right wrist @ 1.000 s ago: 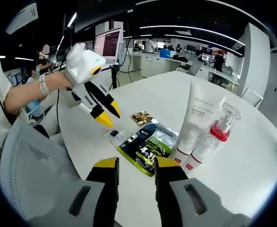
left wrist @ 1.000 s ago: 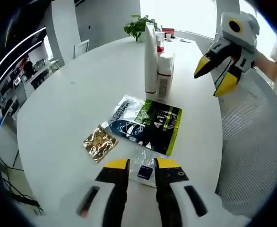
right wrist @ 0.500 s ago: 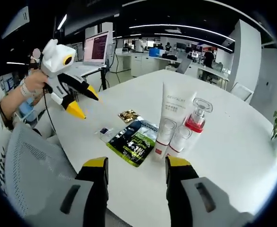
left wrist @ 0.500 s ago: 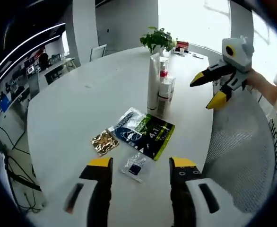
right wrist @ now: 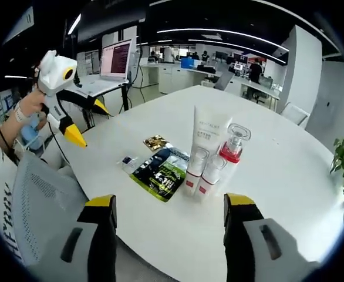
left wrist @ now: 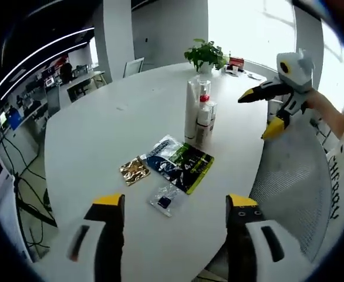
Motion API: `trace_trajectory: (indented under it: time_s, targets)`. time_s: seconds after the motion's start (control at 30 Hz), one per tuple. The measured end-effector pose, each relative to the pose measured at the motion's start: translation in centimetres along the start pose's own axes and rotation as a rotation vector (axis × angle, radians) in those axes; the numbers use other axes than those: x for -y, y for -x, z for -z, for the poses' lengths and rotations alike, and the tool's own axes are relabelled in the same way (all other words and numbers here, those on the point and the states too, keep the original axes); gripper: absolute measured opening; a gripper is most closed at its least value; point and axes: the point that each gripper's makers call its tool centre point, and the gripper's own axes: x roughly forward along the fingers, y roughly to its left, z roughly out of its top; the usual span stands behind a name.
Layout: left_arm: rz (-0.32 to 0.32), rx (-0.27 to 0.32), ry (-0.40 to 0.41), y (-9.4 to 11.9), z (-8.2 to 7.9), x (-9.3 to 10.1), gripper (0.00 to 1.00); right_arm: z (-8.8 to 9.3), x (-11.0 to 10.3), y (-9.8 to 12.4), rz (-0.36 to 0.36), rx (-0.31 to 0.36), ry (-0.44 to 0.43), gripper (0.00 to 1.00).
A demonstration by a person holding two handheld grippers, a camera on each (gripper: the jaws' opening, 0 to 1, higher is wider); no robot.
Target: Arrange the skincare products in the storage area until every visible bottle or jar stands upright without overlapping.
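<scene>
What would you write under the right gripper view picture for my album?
Open right gripper faces upright white skincare bottles beside flat sachets on a round white table.

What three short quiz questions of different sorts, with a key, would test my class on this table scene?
1. True or false: the tall white tube lies flat.
2. Which touches the green sachet? A gold sachet B clear packet C dark sachet
3. Fill in: the left gripper and right gripper are both ____.

Key: 1 false; 2 C; 3 open.
</scene>
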Motion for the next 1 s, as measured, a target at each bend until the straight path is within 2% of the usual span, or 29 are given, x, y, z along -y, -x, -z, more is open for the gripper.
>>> trace_trajectory:
  time_s: [0.4,0.5,0.87,1.0]
  targets:
    - [-0.02,0.006,-0.016,0.91,0.64,0.54,0.81,-0.25,-0.01,0.21,0.012,0.001,0.028,0.92]
    - [-0.027,0.005,-0.008,0.88,0.77,0.48,0.87,-0.33,0.05,0.19,0.02,0.002,0.032,0.97]
    - [-0.015,0.0,-0.005,0.44,1.02,0.7,0.97,-0.57,-0.06,-0.28,0.001,0.0,0.057,1.0]
    - [0.006,0.017,0.003,0.16,0.71,1.0,0.99,-0.67,-0.51,-0.52,-0.023,0.003,0.056,1.0]
